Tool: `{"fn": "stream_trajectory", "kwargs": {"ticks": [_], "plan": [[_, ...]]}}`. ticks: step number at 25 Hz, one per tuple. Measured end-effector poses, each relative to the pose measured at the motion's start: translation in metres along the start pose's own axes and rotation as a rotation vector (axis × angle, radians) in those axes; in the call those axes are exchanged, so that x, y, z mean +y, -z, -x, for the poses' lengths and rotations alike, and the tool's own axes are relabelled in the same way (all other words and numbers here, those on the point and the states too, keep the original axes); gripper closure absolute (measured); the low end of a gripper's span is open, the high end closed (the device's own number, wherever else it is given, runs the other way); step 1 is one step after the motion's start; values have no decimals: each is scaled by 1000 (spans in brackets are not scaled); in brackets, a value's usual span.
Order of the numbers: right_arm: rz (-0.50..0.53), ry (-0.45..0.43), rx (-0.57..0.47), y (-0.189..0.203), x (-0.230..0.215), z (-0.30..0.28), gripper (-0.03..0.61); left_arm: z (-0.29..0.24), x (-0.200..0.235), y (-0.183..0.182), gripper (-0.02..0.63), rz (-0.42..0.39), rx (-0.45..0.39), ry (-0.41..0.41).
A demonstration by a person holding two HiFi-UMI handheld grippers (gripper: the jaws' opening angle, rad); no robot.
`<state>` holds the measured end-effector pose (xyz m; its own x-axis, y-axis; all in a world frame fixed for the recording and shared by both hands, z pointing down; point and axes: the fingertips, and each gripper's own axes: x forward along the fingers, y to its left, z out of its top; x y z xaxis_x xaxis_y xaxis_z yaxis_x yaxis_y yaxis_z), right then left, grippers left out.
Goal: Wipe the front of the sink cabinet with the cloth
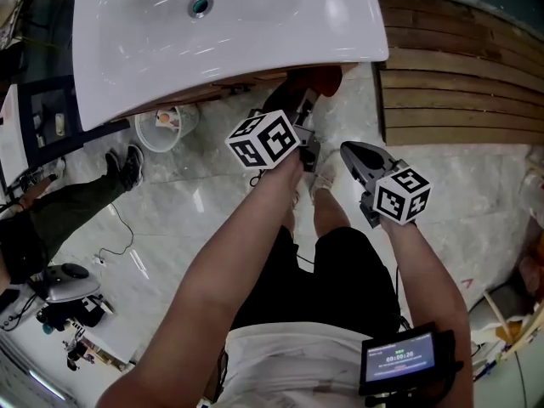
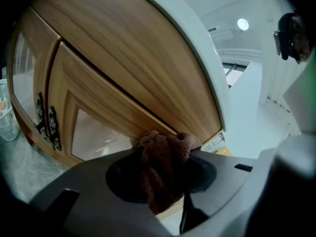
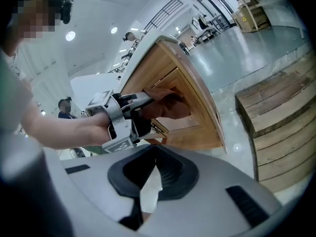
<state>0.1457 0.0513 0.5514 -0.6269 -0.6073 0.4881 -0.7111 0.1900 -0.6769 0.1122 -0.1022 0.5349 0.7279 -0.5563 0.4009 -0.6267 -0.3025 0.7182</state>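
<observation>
1. My left gripper (image 2: 163,176) is clamped on the brown cloth (image 2: 165,157). The cloth bunches out ahead of the jaws.
2. The cloth is pressed onto the wooden front of the cabinet (image 2: 123,68), at the seam where the upper panel meets the doors (image 2: 91,135). It sits close to the cabinet's right end.
3. The right gripper view shows the same contact from the side: cloth (image 3: 168,105) against wood, with the left gripper (image 3: 147,102) reaching in level.
4. My right gripper (image 3: 153,174) has its jaws closed at the tips with nothing between them. It hangs back over the floor (image 1: 442,177), well apart from the cabinet.
5. So the wiping falls to the left gripper. The front lies straight ahead of it, already touching the cloth.
6. The front curves, and its long run goes leftward from the cloth, towards the dark handles (image 2: 47,127). I judge the next stroke should follow that curve left and down across the doors.
7. The white sink (image 1: 255,24) overhangs the cabinet, so the head view hides most of the front.
</observation>
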Motion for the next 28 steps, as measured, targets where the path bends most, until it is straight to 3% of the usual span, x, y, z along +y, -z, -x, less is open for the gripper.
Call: {"fn": "stream_trajectory", "kwargs": {"ticks": [8, 12, 16, 22, 28], "plan": [[30, -16, 19, 0, 29, -23, 566, 46, 39, -32, 472, 17, -50, -58], [52, -50, 11, -9, 47, -52, 566, 68, 70, -60, 472, -11, -67, -100], [71, -62, 22, -16, 55, -51, 566, 78, 78, -64, 472, 28, -88, -115], [71, -70, 19, -17, 63, -61, 566, 106, 115, -71, 472, 12, -104, -188], [63, -77, 16, -13, 56, -55, 566, 98, 123, -61, 472, -73, -48, -225]]}}
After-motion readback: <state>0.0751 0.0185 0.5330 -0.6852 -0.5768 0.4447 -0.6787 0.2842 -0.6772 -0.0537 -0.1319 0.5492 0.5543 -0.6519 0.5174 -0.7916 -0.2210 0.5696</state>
